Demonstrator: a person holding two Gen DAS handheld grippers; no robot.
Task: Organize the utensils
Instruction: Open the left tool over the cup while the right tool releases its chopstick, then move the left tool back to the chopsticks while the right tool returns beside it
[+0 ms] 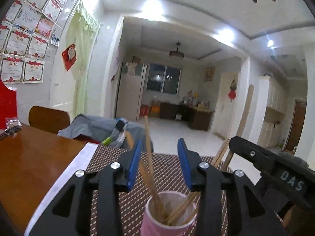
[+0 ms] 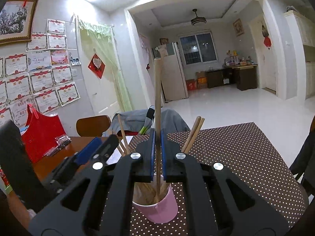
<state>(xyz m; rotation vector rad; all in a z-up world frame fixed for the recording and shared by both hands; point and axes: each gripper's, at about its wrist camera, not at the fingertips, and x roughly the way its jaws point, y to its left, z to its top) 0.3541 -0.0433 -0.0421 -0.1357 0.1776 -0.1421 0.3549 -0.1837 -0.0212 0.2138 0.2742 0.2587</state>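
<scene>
A pink paper cup [image 1: 167,216] [image 2: 157,206] stands on the dotted brown placemat [image 2: 236,157] and holds several wooden chopsticks [image 1: 177,210]. My left gripper [image 1: 159,147] is open above the cup, its blue pads on either side of an upright chopstick [image 1: 148,149]. My right gripper [image 2: 157,135] is shut on one long chopstick [image 2: 157,98], held upright with its lower end inside the cup. The right gripper's black body [image 1: 275,167] shows at the right in the left wrist view; the left gripper [image 2: 88,153] shows at the left in the right wrist view.
The placemat [image 1: 167,167] lies on a brown wooden table [image 1: 35,157]. A red box [image 2: 41,133] and small packets [image 2: 59,143] sit at the table's left. A chair [image 2: 92,124] draped with grey clothing [image 2: 137,120] stands behind the table.
</scene>
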